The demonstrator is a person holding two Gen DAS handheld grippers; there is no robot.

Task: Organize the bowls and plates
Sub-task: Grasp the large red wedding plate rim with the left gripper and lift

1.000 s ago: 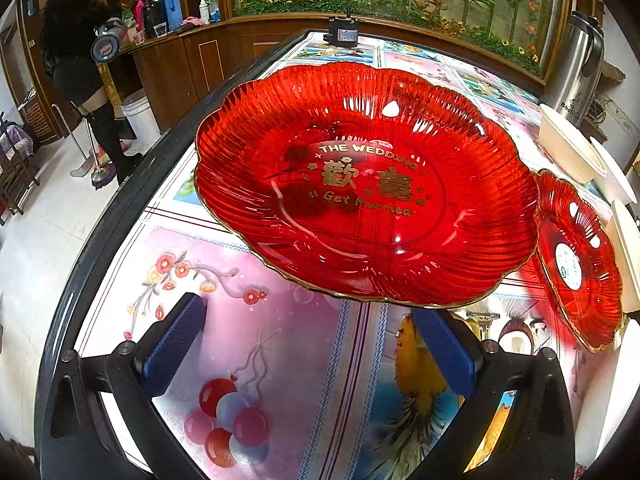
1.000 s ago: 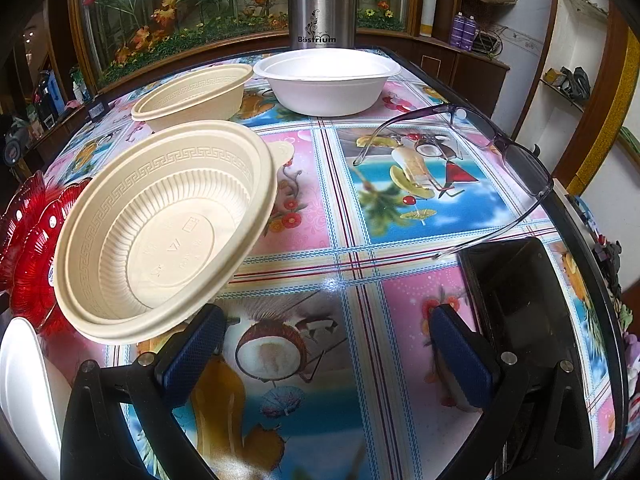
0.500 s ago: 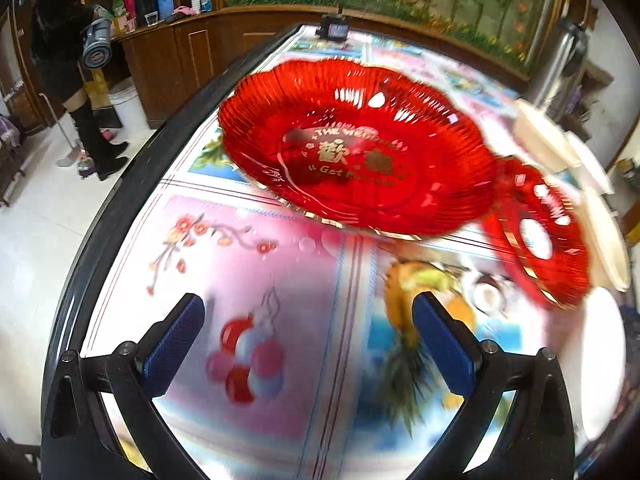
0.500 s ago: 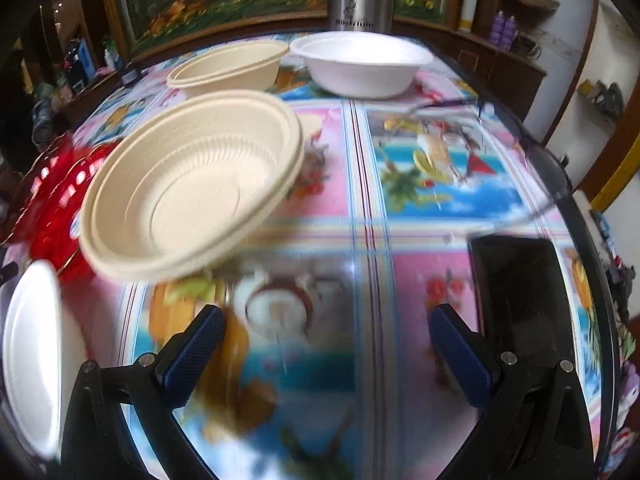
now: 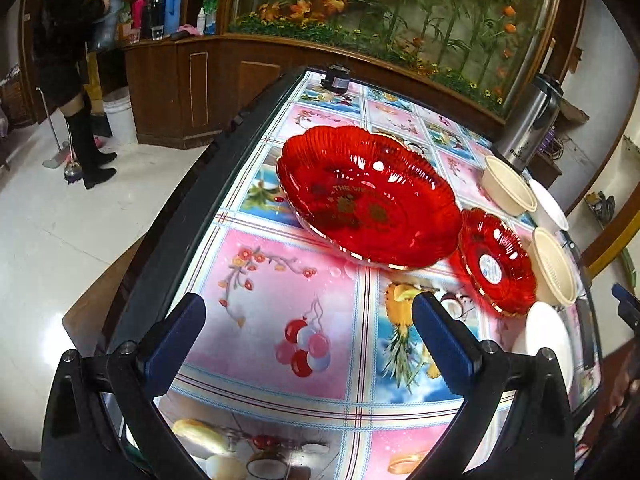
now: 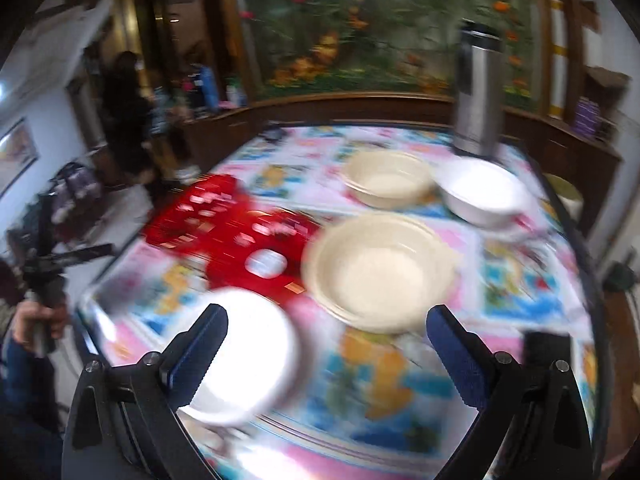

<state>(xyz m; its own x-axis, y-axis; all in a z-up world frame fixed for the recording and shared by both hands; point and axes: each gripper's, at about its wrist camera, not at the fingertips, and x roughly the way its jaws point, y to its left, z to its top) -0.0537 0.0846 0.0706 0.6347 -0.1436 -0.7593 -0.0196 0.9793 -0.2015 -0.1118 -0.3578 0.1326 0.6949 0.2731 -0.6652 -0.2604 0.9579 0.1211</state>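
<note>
I hold both my left gripper (image 5: 308,332) and right gripper (image 6: 326,344) spread wide and empty above the near table (image 5: 264,340), since the large red plate (image 5: 368,204), small red plate (image 5: 496,260) and beige bowl (image 6: 380,272) lie unstacked farther off.

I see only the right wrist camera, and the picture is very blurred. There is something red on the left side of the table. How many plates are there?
Observer: Two. The left wrist view shows a big red plate and a small red plate beside it.
Operator: Is one plate inside the other?
Observer: No, they are side by side, not stacked. Their edges are close, but I cannot tell if they touch.
Operator: Does the left gripper hold something?
Observer: No. The left gripper is open, with nothing between its fingers.
</note>
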